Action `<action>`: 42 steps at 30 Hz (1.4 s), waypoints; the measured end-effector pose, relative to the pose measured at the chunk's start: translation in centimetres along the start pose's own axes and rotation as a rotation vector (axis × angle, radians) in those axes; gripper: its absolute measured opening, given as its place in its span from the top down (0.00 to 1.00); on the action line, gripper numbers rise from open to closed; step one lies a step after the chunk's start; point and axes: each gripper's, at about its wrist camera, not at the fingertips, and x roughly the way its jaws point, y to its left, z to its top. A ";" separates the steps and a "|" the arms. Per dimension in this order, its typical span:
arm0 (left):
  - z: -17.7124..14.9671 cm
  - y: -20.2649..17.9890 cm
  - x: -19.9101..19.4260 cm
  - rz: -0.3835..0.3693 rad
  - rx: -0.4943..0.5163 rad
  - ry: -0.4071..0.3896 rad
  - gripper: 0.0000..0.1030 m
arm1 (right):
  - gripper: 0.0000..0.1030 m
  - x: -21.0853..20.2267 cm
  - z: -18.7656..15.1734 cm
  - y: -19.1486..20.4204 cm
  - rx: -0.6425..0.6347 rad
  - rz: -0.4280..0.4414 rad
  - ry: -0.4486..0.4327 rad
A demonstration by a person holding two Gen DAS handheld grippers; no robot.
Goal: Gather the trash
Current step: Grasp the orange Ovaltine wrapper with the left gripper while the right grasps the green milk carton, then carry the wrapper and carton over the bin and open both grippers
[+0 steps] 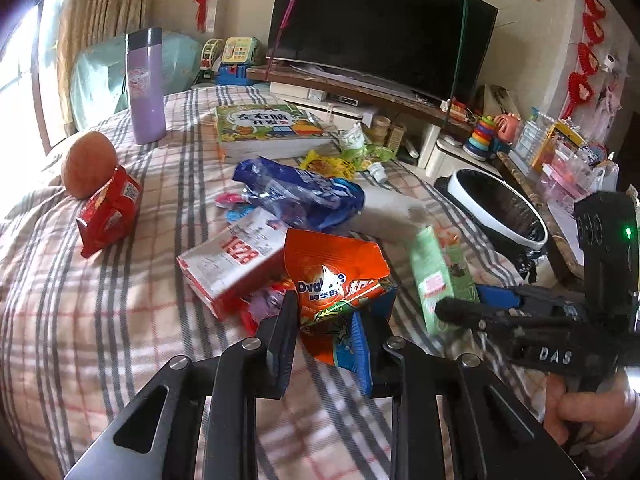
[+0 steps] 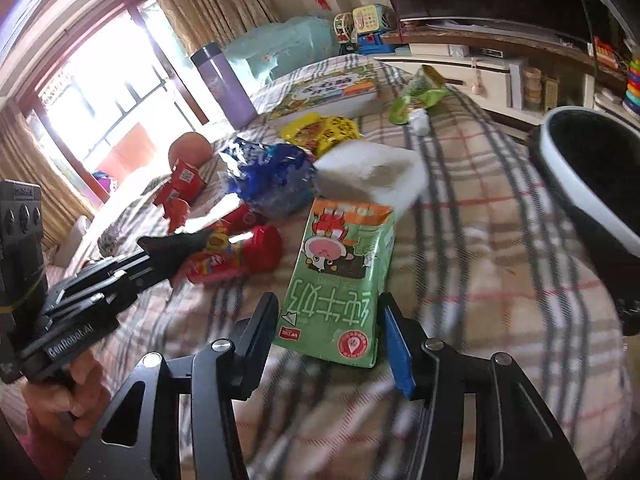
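Note:
Snack trash lies on a plaid bedcover (image 1: 100,320). My left gripper (image 1: 330,312) is shut on an orange Ovaltine packet (image 1: 332,272) and holds it just above the cover. My right gripper (image 2: 328,316) is shut on a green milk carton (image 2: 340,280); it also shows in the left wrist view (image 1: 434,276). A blue foil bag (image 1: 300,194), a white-and-red box (image 1: 230,264), a red packet (image 1: 108,212) and a yellow wrapper (image 1: 330,164) lie on the bed. A white-rimmed black bin (image 1: 504,208) stands off the bed's right edge.
A purple flask (image 1: 145,86), a children's book (image 1: 268,130) and a brown round fruit (image 1: 90,164) rest on the bed. A TV (image 1: 376,28) on a stand is beyond. Toys and boxes crowd the right shelf (image 1: 560,148). A white foam block (image 2: 372,172) lies mid-bed.

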 end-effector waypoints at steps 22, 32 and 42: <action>0.1 -5.2 0.6 -0.077 -0.004 0.030 0.78 | 0.50 -3.2 -0.2 -3.2 0.078 0.026 -0.066; 1.9 -9.5 3.1 -0.142 0.030 0.049 0.78 | 0.50 -8.2 -0.4 -7.6 0.154 -0.011 -0.149; 4.2 -12.5 5.8 -0.174 0.064 0.059 0.78 | 0.50 -11.3 0.2 -12.0 0.214 -0.059 -0.216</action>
